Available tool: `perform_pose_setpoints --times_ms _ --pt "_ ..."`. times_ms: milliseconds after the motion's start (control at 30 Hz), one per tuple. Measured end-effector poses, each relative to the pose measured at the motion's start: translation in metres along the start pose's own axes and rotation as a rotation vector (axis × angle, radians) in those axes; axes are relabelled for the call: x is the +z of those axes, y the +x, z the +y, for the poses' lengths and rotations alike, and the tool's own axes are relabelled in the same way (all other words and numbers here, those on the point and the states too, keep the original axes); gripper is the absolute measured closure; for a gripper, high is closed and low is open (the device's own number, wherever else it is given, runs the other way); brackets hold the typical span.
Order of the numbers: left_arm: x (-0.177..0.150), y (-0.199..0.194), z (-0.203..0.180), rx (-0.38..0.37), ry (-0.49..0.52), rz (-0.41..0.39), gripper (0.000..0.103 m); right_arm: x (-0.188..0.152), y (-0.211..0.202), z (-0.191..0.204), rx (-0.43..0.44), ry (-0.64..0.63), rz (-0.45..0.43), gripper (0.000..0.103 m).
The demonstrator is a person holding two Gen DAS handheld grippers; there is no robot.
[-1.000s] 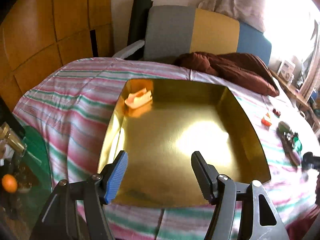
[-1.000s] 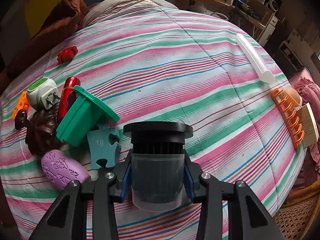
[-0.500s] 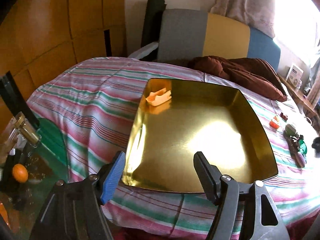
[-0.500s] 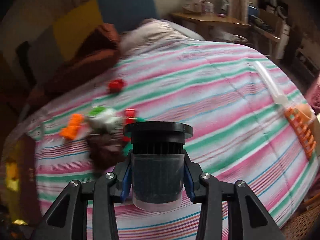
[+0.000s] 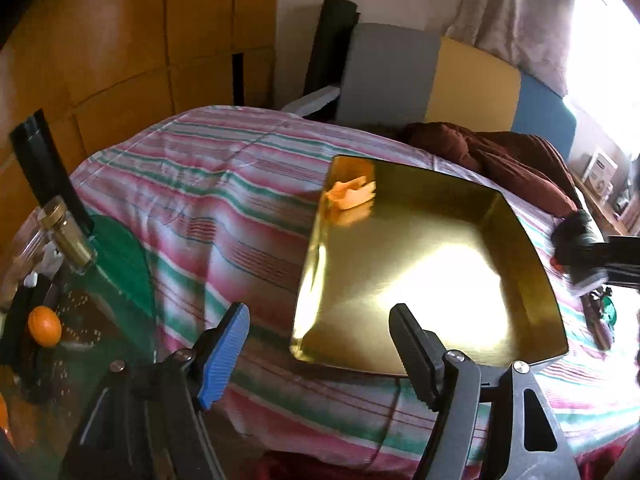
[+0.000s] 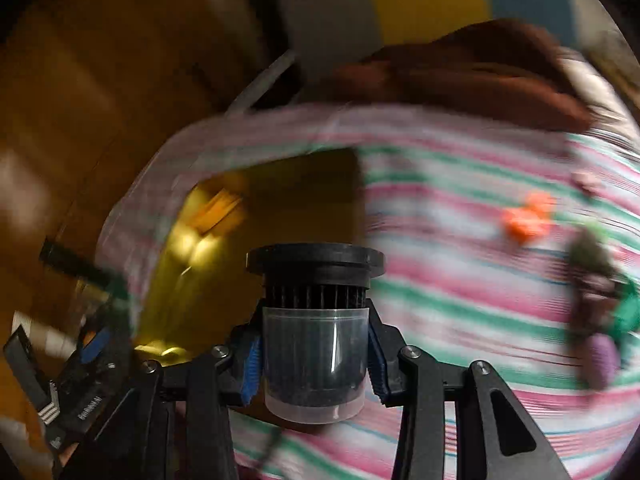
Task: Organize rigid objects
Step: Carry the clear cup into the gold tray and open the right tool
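A gold tray [image 5: 420, 272] lies on the striped bedspread [image 5: 224, 208], with an orange plastic piece [image 5: 350, 196] in its far left corner. My left gripper [image 5: 318, 320] hovers open over the tray's near left corner, nothing between its fingers. My right gripper [image 6: 316, 360] is shut on a clear plastic cup with a black ribbed lid [image 6: 316, 344], carried upright above the bedspread beside the tray [image 6: 240, 240]. The left wrist view shows that right gripper [image 5: 580, 252], blurred, at the tray's right edge. Loose items [image 6: 596, 276] and an orange piece [image 6: 528, 216] lie on the bedspread to the right.
A glass side table [image 5: 120, 264] stands left of the bed with an orange fruit [image 5: 44, 326] and a brass-capped bottle [image 5: 68, 232]. A brown blanket [image 5: 500, 164] is bunched at the headboard cushions [image 5: 472, 80]. A wooden wall [image 5: 120, 40] runs along the left.
My right gripper has swung left with the cup, away from the pile of items to the tray's side. My left gripper has drawn back towards the near left, so the tray sits further right.
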State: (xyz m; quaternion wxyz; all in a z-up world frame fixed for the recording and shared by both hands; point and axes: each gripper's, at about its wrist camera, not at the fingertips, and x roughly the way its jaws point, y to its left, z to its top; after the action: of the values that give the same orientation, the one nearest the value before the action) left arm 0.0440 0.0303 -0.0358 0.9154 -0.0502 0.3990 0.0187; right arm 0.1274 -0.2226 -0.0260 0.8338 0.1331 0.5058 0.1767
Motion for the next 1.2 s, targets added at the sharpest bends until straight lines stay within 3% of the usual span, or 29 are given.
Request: perform_pose_setpoints --times_ms 167,367,567,667,1067,1200 --pt "-0.002 0.002 0.019 0.022 -0.04 0.005 0.03 0.011 0.068 0.057 0.026 -0.059 0.119 0.061" --pt "-0.006 0.004 0.04 0.038 -0.093 0.008 0.03 0.038 0.124 0.084 0.038 0.044 0.169 0.061" --pt "-0.009 0.01 0.046 0.023 -0.105 0.033 0.03 0.057 0.155 0.091 0.119 0.151 0.205 0.057" --pt "-0.009 0.01 0.045 0.019 -0.103 0.028 0.029 0.058 0.153 0.094 0.167 0.153 0.195 0.046" --pt "-0.007 -0.001 0.031 0.009 -0.062 0.007 0.027 0.033 0.086 0.082 0.135 -0.009 0.057 0.045" --pt "-0.003 -0.009 0.019 -0.002 -0.02 -0.015 0.025 0.018 0.049 0.07 0.049 -0.098 -0.031 0.045"
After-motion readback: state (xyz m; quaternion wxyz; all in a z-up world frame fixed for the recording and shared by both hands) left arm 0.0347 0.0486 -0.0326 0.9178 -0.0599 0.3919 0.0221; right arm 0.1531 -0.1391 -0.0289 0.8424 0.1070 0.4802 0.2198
